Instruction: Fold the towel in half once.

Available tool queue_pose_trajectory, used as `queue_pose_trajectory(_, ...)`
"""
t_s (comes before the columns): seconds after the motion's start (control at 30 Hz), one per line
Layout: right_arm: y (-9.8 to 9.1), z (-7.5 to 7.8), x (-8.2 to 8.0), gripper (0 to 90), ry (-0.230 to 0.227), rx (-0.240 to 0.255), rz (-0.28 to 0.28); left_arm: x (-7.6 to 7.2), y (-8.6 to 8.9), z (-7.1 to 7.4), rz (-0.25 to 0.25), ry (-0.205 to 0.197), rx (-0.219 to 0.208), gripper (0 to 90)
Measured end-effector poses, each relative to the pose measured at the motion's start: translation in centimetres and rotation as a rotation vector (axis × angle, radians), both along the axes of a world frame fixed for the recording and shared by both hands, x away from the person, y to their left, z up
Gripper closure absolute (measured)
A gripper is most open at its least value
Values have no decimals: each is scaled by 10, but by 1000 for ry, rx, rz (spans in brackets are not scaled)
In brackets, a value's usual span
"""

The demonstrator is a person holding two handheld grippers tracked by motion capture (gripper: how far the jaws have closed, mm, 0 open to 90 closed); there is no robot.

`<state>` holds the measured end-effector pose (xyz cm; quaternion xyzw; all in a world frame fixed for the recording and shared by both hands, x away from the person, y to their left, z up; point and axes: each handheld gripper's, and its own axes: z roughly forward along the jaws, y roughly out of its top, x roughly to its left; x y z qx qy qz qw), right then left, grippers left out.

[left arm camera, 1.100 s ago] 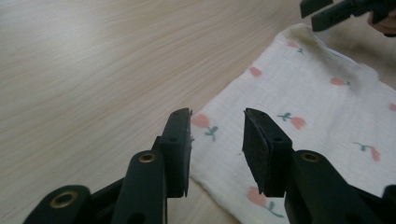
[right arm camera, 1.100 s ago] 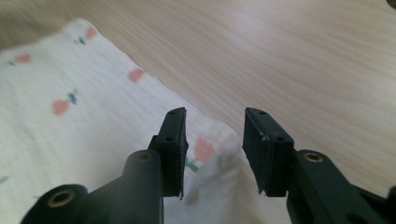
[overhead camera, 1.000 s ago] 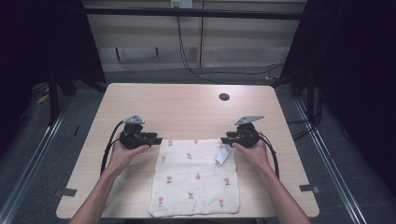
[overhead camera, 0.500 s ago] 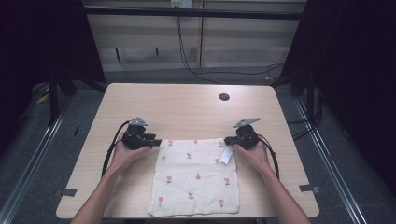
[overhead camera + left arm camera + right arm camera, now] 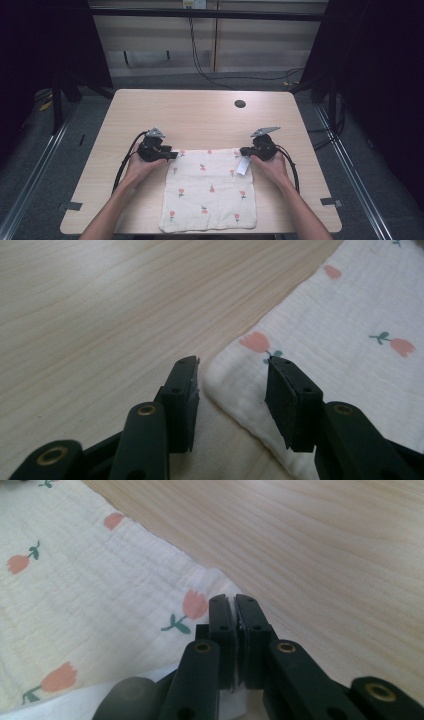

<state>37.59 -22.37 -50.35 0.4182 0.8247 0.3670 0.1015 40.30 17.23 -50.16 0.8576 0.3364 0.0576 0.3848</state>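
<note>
Cloth (image 5: 208, 187) lay flat on tabletop (image 5: 200, 120); right gripper (image 5: 235, 611) fingers had just closed, pinching its far right corner, while left gripper (image 5: 232, 385) fingers stood spread astride the far left corner, not yet gripping, so lifting or folding remained undone.
</note>
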Motion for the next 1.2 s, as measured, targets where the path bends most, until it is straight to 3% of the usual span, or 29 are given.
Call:
queue_pose_trajectory(0.07, 0, 0, 0, 870, 0, 0, -1, -1, -2, -1, -12, -1, -5, 573)
queue_pose_trajectory(0.1, 1, 0, -1, 871, 6, 5, -2, -2, -3, -1, -16, -8, -5, 648)
queue_pose_trajectory(0.13, 1, 0, -1, 871, 6, 5, -2, -2, -4, -1, -19, -13, 3, 648)
queue_pose_trajectory(0.2, 1, 0, -1, 873, 4, 7, 5, -4, -6, 0, -34, -2, 13, 767)
queue_pose_trajectory(0.23, 2, 1, -2, 874, 6, 8, 2, -4, -7, 0, -30, -18, 23, 802)
queue_pose_trajectory(0.3, 1, 3, -3, 875, 4, 28, 2, -4, -7, 0, -39, -11, 23, 856)
queue_pose_trajectory(0.43, -4, 7, -4, 877, 5, 66, -10, -4, -3, 1, -31, -12, 6, 867)
queue_pose_trajectory(0.6, -9, 14, -6, 878, -18, 99, -10, -4, 4, 10, -22, -21, -54, 868)
queue_pose_trajectory(0.7, -14, 21, -7, 878, -42, 143, -13, -5, 6, 15, -21, -26, -86, 868)
queue_pose_trajectory(1.0, -18, 38, -12, 878, -90, 193, -24, -11, 9, 31, -40, -70, -118, 867)
queue_pose_trajectory(1.2, -21, 53, -16, 878, -133, 217, -24, -13, 14, 44, -39, -92, -180, 866)
